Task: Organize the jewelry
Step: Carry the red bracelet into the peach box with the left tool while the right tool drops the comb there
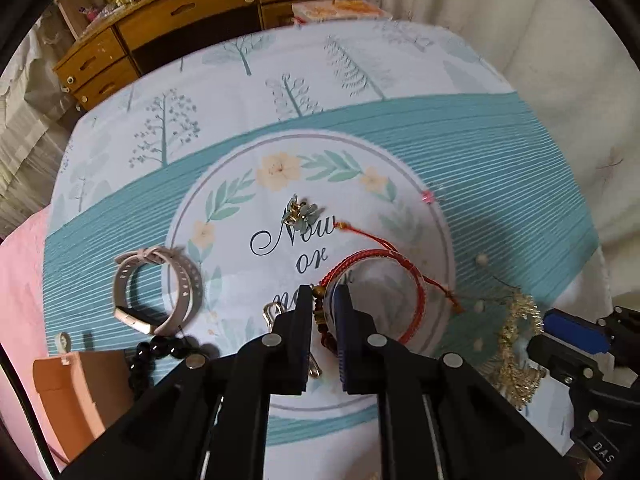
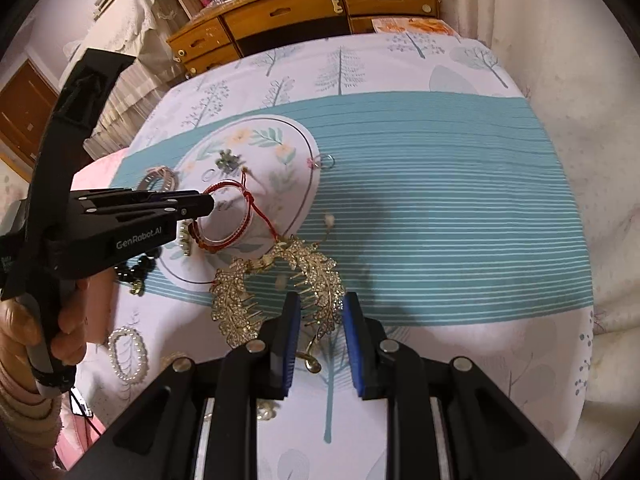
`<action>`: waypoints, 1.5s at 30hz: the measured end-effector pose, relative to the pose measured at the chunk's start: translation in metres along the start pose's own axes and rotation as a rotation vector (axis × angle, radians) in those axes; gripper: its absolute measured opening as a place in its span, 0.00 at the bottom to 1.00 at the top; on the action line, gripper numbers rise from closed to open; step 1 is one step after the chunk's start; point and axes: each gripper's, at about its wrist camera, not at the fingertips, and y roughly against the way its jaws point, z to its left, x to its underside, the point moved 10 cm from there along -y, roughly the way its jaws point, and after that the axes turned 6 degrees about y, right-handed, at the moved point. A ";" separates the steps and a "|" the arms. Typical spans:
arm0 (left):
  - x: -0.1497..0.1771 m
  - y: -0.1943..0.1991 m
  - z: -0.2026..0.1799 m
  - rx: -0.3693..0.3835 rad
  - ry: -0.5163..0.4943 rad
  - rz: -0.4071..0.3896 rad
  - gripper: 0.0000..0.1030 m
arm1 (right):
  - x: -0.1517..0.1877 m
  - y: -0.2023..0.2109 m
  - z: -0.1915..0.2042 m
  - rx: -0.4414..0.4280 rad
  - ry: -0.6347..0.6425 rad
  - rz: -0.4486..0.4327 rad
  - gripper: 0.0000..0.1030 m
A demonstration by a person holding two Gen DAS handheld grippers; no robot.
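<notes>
A red cord bracelet (image 1: 376, 258) with brown beads lies on the round print of the cloth (image 1: 480, 140). My left gripper (image 1: 324, 296) is shut on its beaded part. In the right wrist view the same bracelet (image 2: 240, 236) hangs as a loop from the left gripper (image 2: 210, 205), which a hand holds. A gold leaf hair comb (image 2: 280, 276) curves in front of my right gripper (image 2: 320, 304), whose blue pads are shut on its right leaf end. The left wrist view shows that comb (image 1: 516, 336) beside the right gripper (image 1: 540, 338).
A pale pink watch band (image 1: 156, 292), black beads (image 1: 160, 354), an orange box (image 1: 72, 392) and a small green-gold piece (image 1: 300, 212) lie to the left. A pearl bracelet (image 2: 128, 354) lies near the front, a small ring (image 2: 325, 162) further back. A wooden dresser (image 2: 304, 8) stands behind.
</notes>
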 end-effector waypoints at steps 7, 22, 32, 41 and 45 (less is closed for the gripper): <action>0.018 0.062 0.010 0.010 -0.002 -0.109 0.08 | -0.003 0.026 0.018 -0.007 0.032 -0.048 0.21; 0.088 0.160 0.156 -0.163 0.180 -0.258 0.08 | -0.033 0.059 0.153 -0.128 0.234 -0.118 0.21; 0.138 0.151 0.205 -0.214 0.238 -0.260 0.08 | -0.055 0.022 0.250 -0.163 0.327 -0.092 0.21; 0.161 0.121 0.223 -0.167 0.261 -0.202 0.08 | -0.063 -0.040 0.282 -0.125 0.330 -0.006 0.21; 0.167 0.107 0.225 -0.139 0.268 -0.174 0.08 | -0.063 -0.060 0.286 -0.114 0.329 0.028 0.21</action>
